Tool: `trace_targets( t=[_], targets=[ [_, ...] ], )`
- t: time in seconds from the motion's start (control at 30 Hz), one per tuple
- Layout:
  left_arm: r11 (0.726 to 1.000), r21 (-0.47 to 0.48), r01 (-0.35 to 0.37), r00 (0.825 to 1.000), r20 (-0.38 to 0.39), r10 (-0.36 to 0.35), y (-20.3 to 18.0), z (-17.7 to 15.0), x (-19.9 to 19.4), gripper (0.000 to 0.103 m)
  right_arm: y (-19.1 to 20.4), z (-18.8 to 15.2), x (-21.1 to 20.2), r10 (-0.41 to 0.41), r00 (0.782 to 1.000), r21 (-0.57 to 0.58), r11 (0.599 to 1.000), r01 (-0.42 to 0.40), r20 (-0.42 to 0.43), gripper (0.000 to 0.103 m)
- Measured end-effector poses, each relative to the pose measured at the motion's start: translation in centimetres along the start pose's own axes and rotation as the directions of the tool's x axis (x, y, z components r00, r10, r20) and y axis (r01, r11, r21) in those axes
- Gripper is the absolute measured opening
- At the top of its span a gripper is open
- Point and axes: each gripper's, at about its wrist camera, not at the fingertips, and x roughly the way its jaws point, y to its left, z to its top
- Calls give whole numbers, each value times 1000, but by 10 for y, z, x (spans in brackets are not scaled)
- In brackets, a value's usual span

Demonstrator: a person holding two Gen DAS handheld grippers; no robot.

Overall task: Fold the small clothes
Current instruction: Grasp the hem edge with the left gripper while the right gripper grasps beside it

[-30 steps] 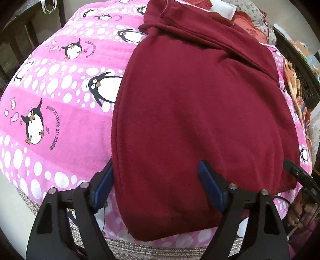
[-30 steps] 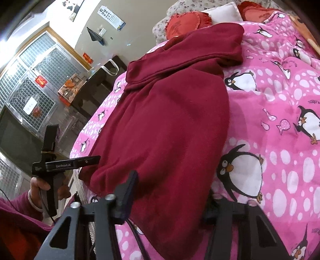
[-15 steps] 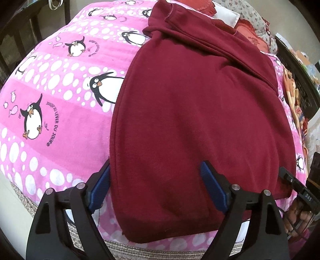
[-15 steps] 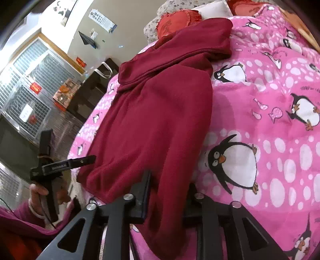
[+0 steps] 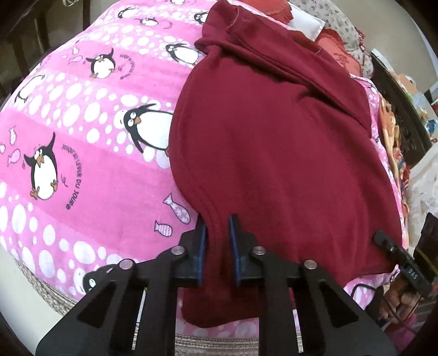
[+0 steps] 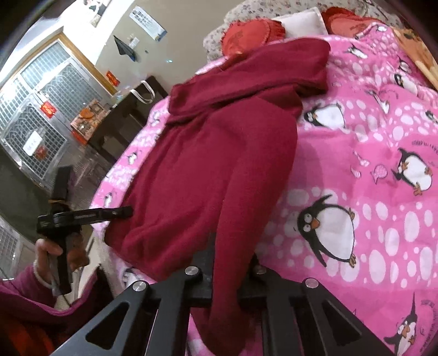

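Note:
A dark red fleece garment (image 5: 273, 150) lies spread on a pink penguin blanket (image 5: 82, 137), collar at the far end. My left gripper (image 5: 217, 219) is shut on the garment's near left hem corner, and the cloth bunches between the blue pads (image 5: 202, 241). In the right wrist view the garment (image 6: 213, 164) runs away from me. My right gripper (image 6: 232, 246) is shut on its near right hem corner, and the cloth hides the fingertips. The left gripper (image 6: 126, 211) shows at the other corner, held by a hand (image 6: 49, 249). The right gripper (image 5: 380, 235) shows at the far right of the left wrist view.
The pink blanket (image 6: 369, 164) stretches wide to the right of the garment. Red cushions (image 6: 246, 35) and a white pillow (image 6: 301, 19) lie at the head end. Dark furniture (image 6: 123, 120) and a grilled window (image 6: 35, 115) stand beyond the bed's left side.
Both grippers closed onto the garment's near hem corners. The left jaws went from wide open to pinching bunched cloth; the right jaws narrowed onto the cloth. The hem edge is gathered and slightly lifted.

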Motion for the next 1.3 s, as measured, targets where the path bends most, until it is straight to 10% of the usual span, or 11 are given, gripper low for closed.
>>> trace_targets(
  t=[0.6,0.77,1.03,1.2,1.3],
  targets=[
    [996,-52,79,997,1,-79,38,-14,-21,11,-3,-22,4,8,990,37,999,-3,-144,11],
    [994,-77,78,996,38,-76,39,-11,-26,57,-1,-23,-4,18,989,21,1000,-15,-144,34],
    [998,-20,67,998,17,-67,21,-11,-6,74,-15,-25,-7,74,988,84,995,-63,-136,35],
    [994,53,95,995,-32,-93,5,-11,1,72,-21,-26,-5,123,984,108,988,-110,-126,35],
    [995,66,75,997,-36,-73,0,-11,3,46,-21,-24,-1,138,983,99,987,-127,-123,35]
  ],
)
